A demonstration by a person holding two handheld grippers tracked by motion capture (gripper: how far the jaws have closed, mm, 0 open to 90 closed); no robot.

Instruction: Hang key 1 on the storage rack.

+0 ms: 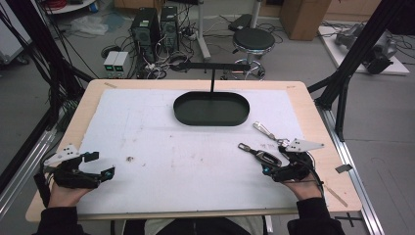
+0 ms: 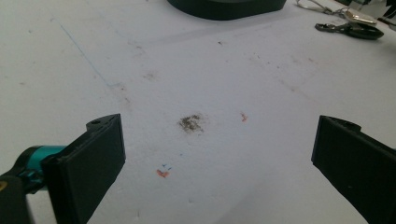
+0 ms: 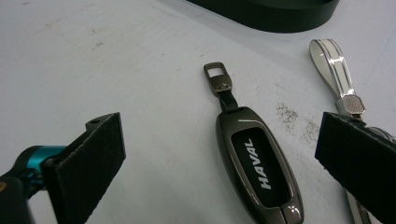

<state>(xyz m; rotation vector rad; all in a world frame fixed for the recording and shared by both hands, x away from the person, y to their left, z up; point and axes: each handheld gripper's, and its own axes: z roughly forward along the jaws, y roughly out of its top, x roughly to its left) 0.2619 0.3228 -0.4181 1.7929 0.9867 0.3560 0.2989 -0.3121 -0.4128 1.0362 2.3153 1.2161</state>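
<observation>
Here the right gripper [image 3: 219,154] stands open over the car key [image 3: 257,163]. The left gripper [image 2: 217,158] is open above the bare white mat [image 2: 187,70].

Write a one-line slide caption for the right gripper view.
Open right tool poised over a dark car key lying flat on the white mat.

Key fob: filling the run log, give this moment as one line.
key fob flat on mat, untouched | right gripper open around it | left gripper open, empty | tray empty
</observation>
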